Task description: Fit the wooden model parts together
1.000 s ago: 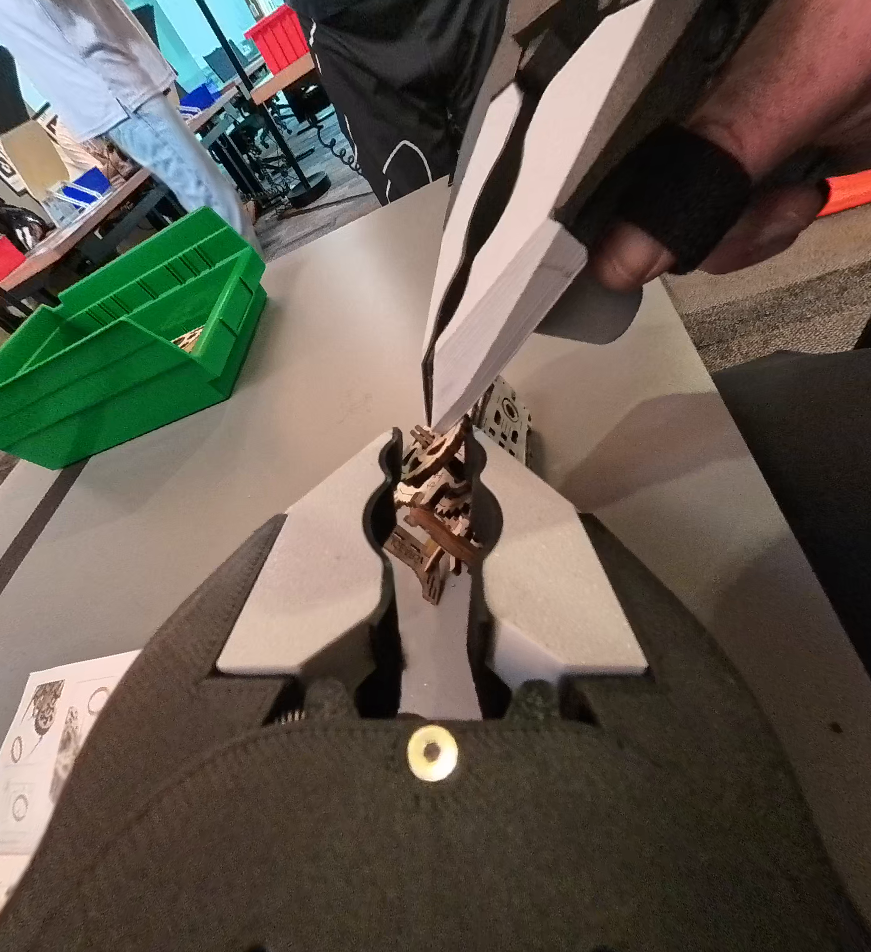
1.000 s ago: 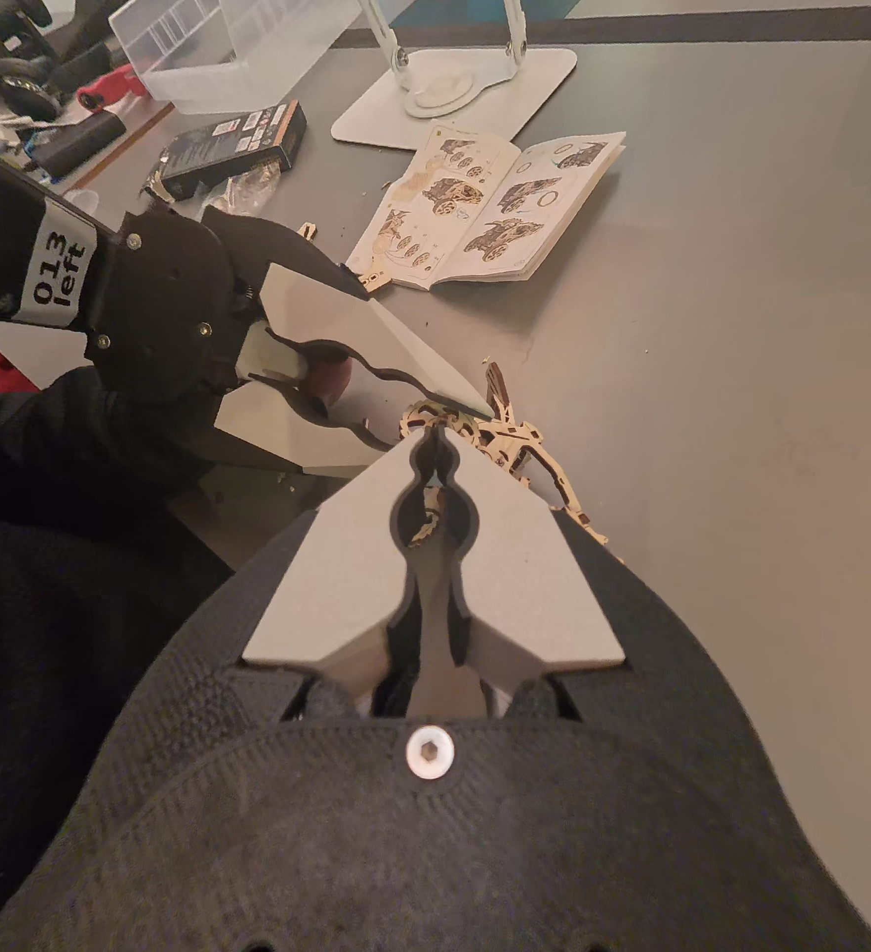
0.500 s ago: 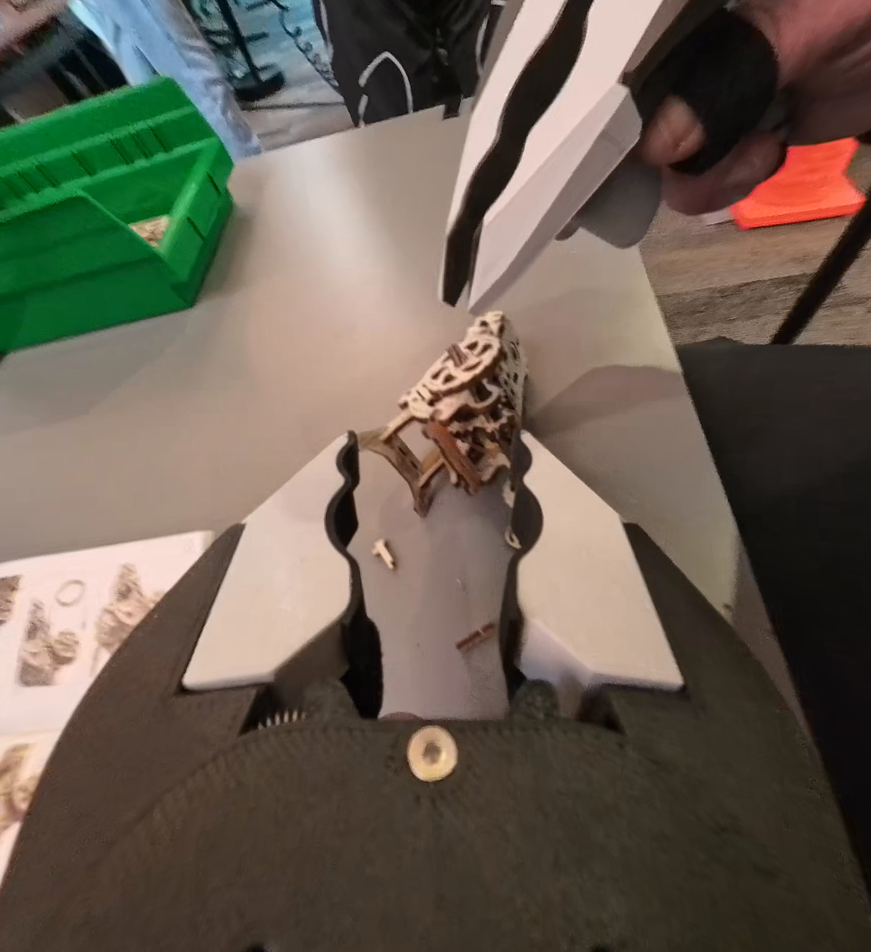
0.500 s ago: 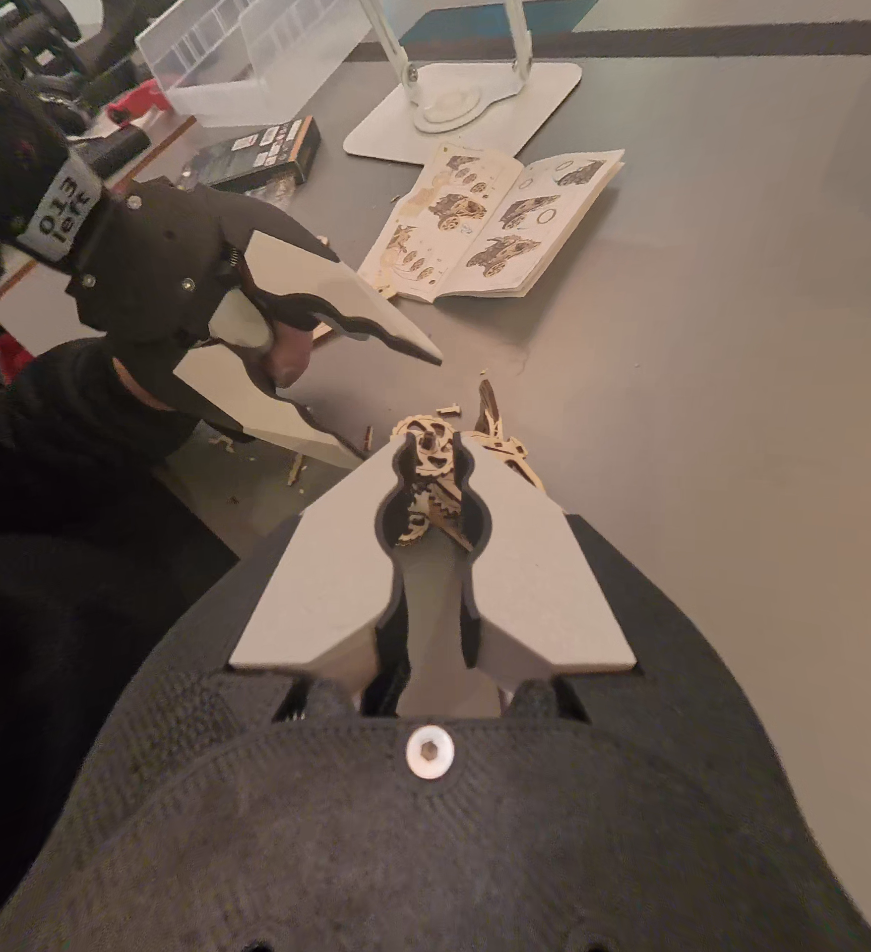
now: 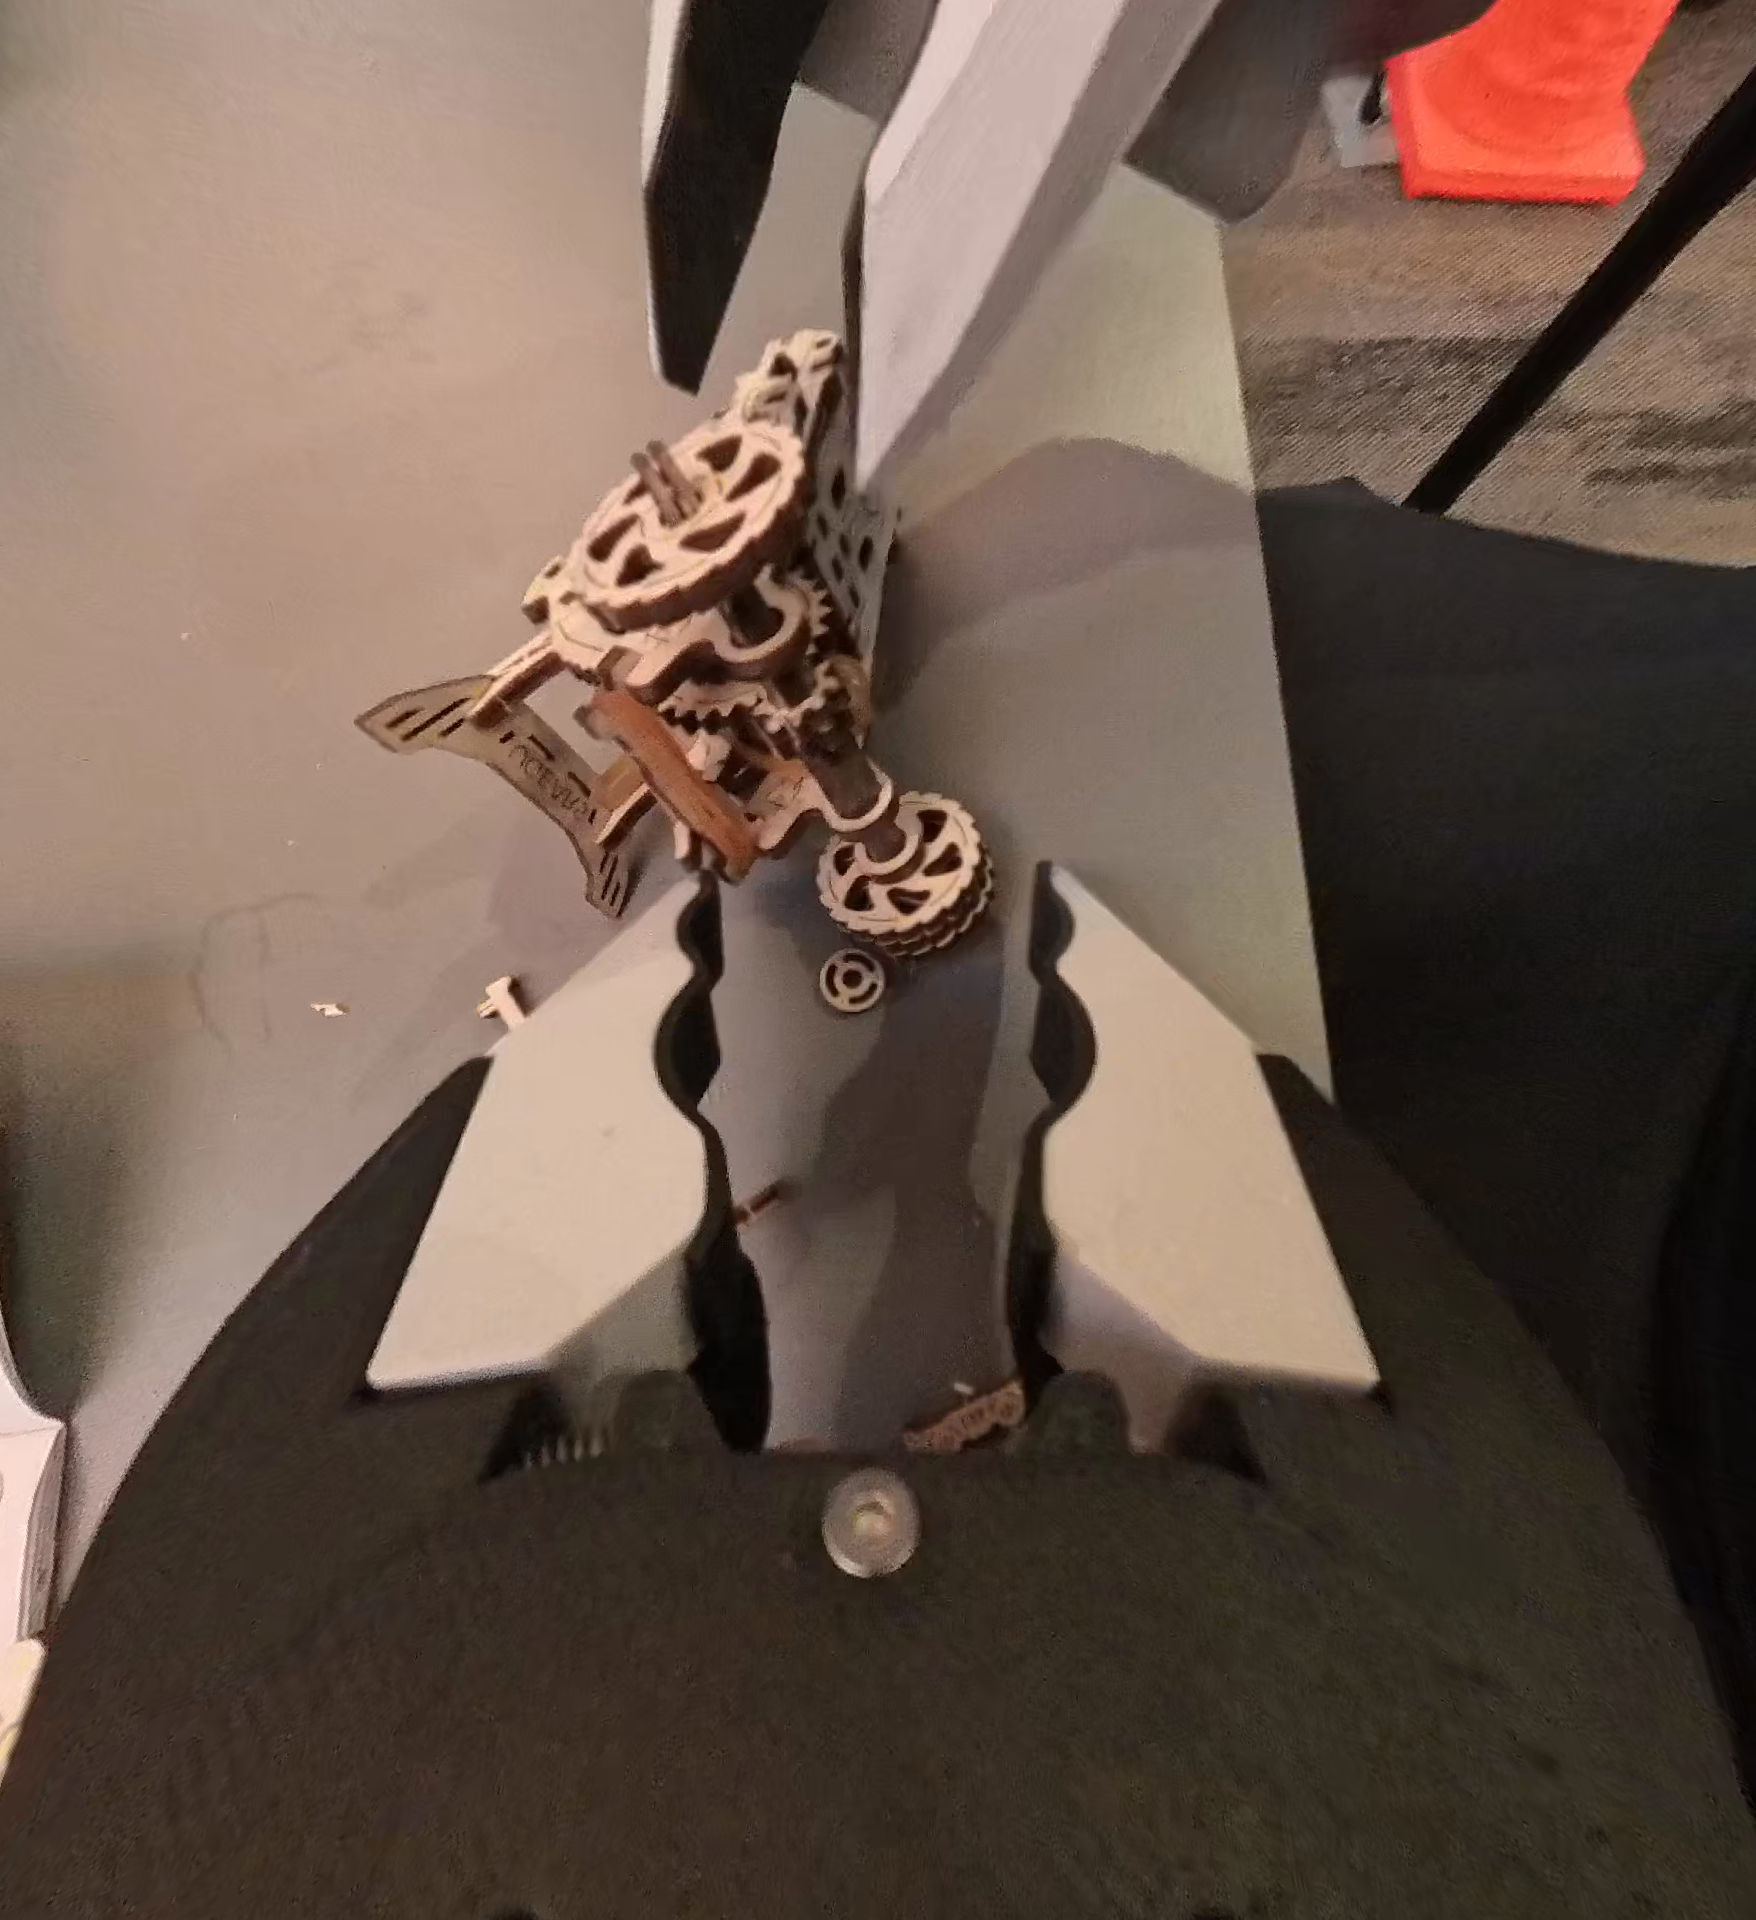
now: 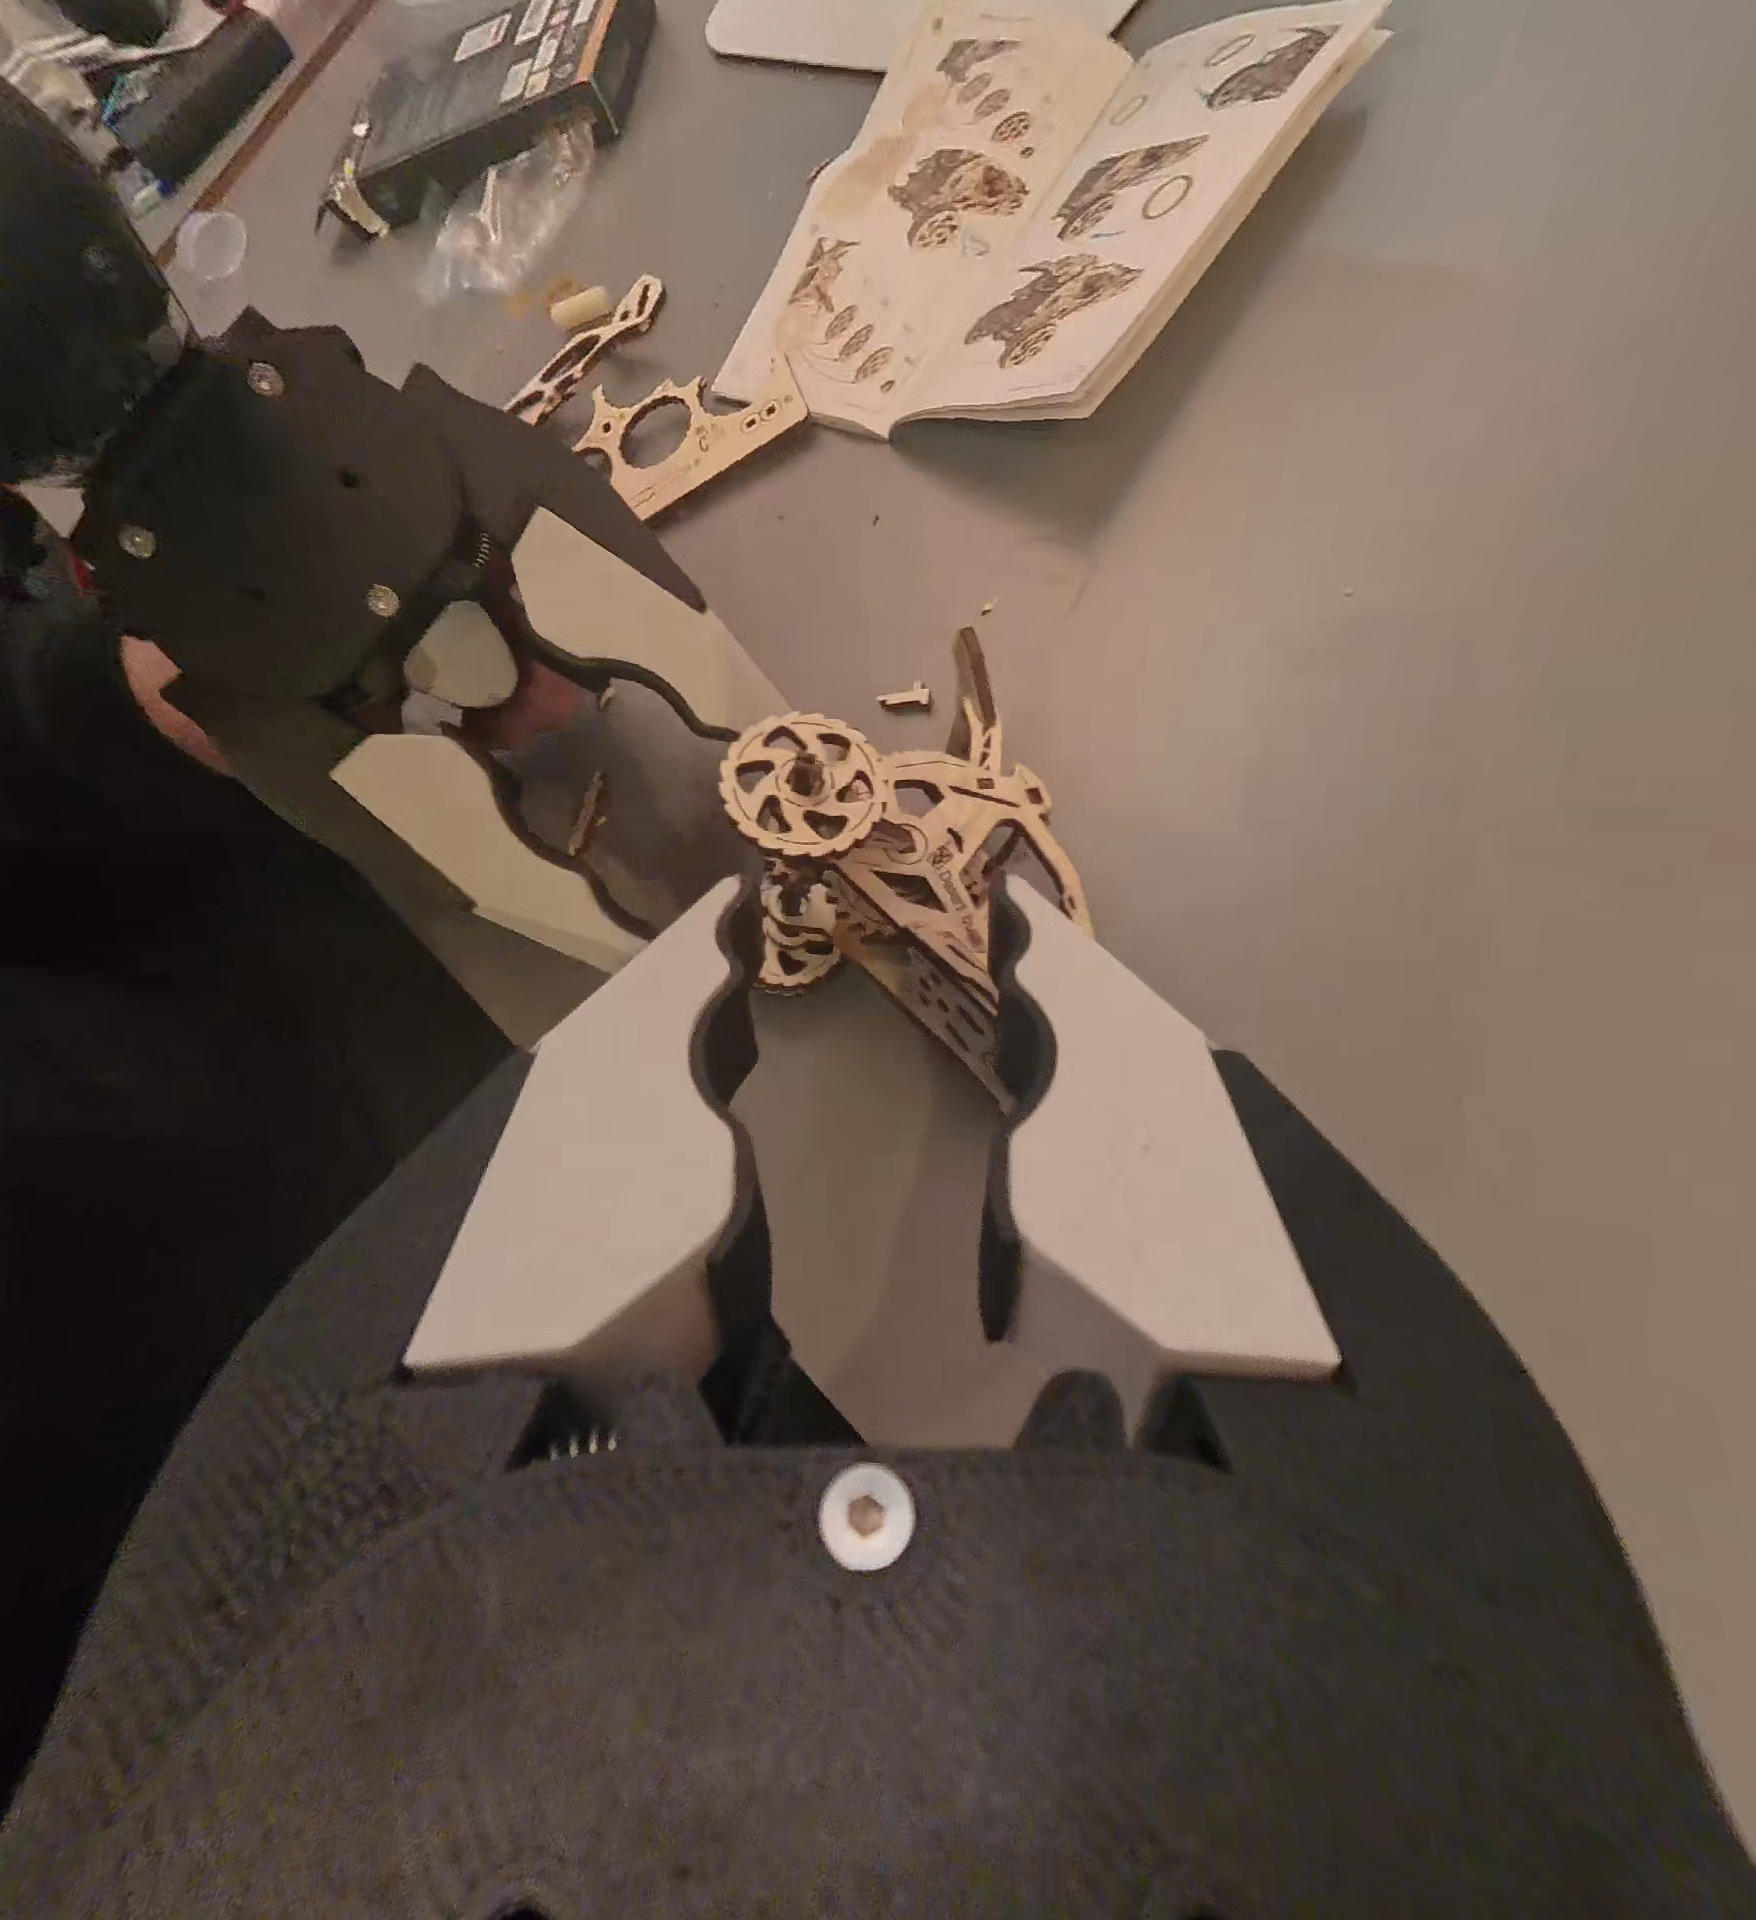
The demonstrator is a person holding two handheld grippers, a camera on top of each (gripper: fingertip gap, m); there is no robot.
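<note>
The wooden model (image 5: 708, 644), a cluster of gears, wheels and a curved fender, stands tilted on the grey table (image 5: 230, 416) with one wheel (image 5: 905, 883) down. My left gripper (image 5: 879, 894) is open and empty, its tips just short of that wheel. It also shows in the right wrist view (image 6: 687, 831). My right gripper (image 6: 874, 904) is open wide and straddles the model (image 6: 884, 862). The model's flat plate (image 6: 947, 997) lies against its right finger. In the left wrist view the right gripper (image 5: 780, 416) comes down over the model's top.
An open instruction booklet (image 6: 1040, 208), a cut-out wooden sheet (image 6: 645, 436) and a black box (image 6: 500, 104) lie farther back. A small ring (image 5: 853, 982) and a peg (image 6: 905, 696) lie loose by the model. The table edge (image 5: 1258, 727) is close on the right. About 7 centimetres separates my left fingertips from my right. To the peg (image 6: 905, 696): left tips about 5 centimetres, right tips about 11 centimetres.
My right gripper has opened wider and come down around the model's top. My left gripper stays open and has moved closer to the model.
</note>
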